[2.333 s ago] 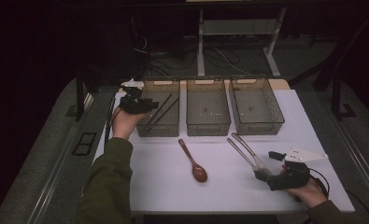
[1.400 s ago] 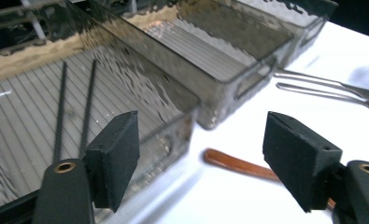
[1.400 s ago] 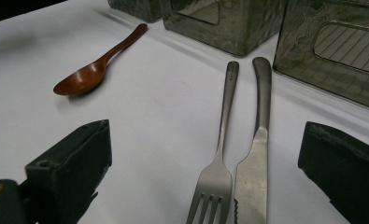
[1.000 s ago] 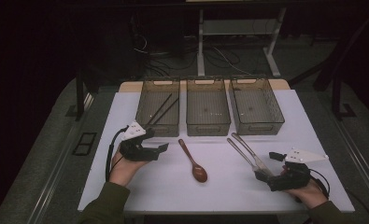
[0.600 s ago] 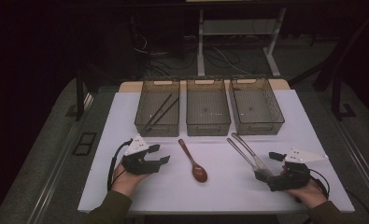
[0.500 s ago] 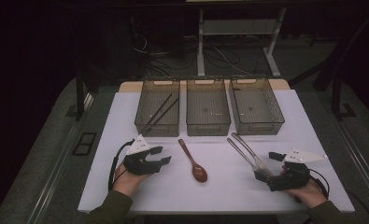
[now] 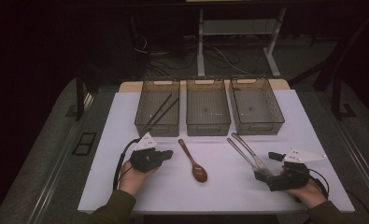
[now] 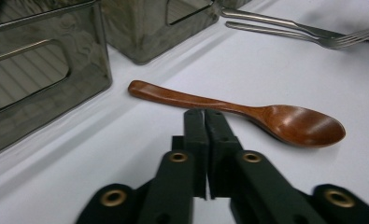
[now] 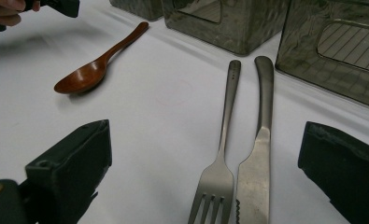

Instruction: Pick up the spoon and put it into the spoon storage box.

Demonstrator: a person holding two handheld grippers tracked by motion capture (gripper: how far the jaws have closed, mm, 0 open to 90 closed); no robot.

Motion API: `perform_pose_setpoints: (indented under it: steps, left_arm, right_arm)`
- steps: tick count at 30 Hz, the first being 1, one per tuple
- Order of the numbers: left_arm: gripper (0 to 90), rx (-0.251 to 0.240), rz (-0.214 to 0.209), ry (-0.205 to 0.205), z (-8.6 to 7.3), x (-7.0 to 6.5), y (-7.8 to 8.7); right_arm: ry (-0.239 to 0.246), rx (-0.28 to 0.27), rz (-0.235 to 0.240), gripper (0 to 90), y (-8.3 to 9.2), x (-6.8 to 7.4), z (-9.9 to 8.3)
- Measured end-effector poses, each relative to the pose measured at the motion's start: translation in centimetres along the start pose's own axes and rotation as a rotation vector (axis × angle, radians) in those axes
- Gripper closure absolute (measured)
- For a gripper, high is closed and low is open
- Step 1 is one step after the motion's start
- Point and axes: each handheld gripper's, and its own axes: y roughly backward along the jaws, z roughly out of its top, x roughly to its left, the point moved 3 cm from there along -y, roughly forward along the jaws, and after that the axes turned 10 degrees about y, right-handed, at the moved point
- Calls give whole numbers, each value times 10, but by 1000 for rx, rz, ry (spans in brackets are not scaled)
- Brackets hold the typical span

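A large white table is seen in the middle of the high view, matte and smooth. At its upper part three transparent smoky bins are placed in a row: the left bin, with two thin dark chopsticks lying inside, the middle bin and the right bin. Their walls are glossy, with a handle cutout in each front.

Compared with the earlier high views, the left gripper has been brought from the left bin down to the lower left of the table, just beside the wooden spoon, and its jaws have just been closing. In the left gripper view they are pressed together with nothing between them, the tips standing just before the spoon handle. It is judged that the chopsticks are already sorted and the spoon is next, but the jaws must be opened again before it can be grasped.

The right gripper has stayed at the lower right of the frame. In the right gripper view its jaws are spread wide, with the fork and knife between them, not pressed.

The spoon is reddish-brown, polished, with an oval bowl. The fork and knife are of brushed steel, long and flat.
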Motion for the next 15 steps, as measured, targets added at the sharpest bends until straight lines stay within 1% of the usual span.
perform_pose_setpoints:
  steps: [4, 9, 15]
  left_arm:
    - [890, 5, -2, -5, 8, 1, -9]
    - [890, 7, -10, 0, 18, 3, -21]
    - [891, 18, -8, -9, 31, 6, -39]
  right_arm:
    - [0, 0, -1, 21, -1, 0, 0]
    - [-1, 5, 1, 21, -1, 0, 0]
    - [-2, 9, 1, 21, -2, 0, -1]
